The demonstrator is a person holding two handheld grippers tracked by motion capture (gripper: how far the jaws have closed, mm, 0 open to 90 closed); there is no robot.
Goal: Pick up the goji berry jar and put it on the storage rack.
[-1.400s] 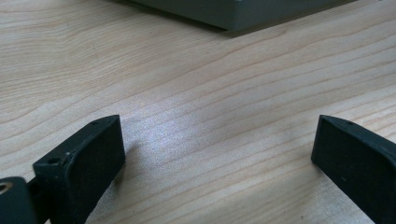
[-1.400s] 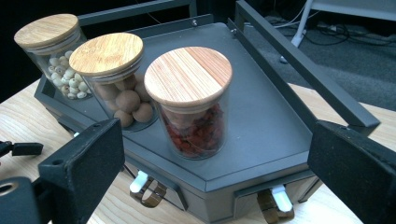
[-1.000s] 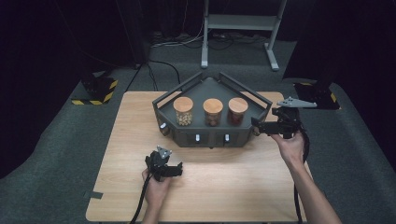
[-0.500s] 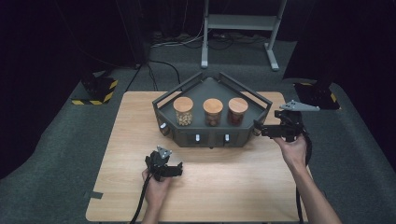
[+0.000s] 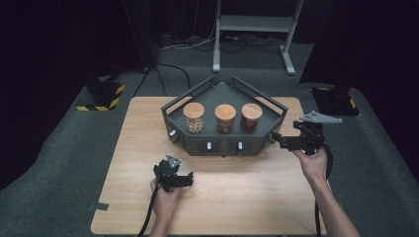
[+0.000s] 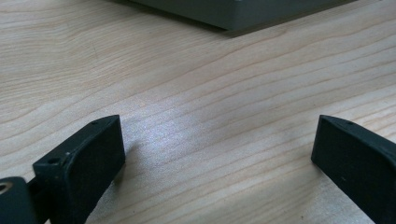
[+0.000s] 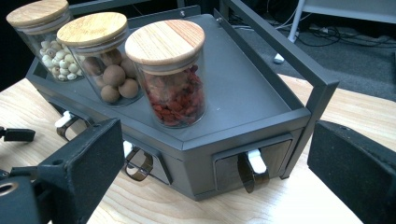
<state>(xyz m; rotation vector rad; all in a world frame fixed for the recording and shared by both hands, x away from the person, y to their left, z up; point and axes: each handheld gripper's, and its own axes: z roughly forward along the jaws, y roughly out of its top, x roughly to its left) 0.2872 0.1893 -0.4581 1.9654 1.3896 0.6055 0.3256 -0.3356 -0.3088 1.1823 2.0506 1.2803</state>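
Note:
A dark grey wedge-shaped stand (image 5: pixel 225 145) sits at the back middle of the wooden table (image 5: pixel 257 197). On it stand three wood-lidded glass jars: pale seeds (image 5: pixel 193 117), brown balls (image 5: pixel 225 118), red dried berries (image 5: pixel 251 117). My right gripper (image 5: pixel 274 138) is open just off the stand's right front corner, jaws pointing at it. Its view shows the red jar (image 7: pixel 173 74) closest, then the brown-ball jar (image 7: pixel 100 56) and the seed jar (image 7: pixel 44 32), plus a small drawer (image 7: pixel 250 170) with a loop handle. My left gripper (image 5: pixel 184 179) rests open on bare wood, nothing between its jaws (image 6: pixel 219 135).
Small drawers with white knobs (image 5: pixel 208 146) line the stand's front face. Raised rails (image 7: pixel 280 46) run along the stand's sides. Grey carpet surrounds the table; a white frame (image 5: pixel 257 29) stands behind and a black-yellow base (image 5: pixel 101 96) at the left.
My right gripper has drifted slightly right and toward the near edge, staying open. The left gripper has not moved.

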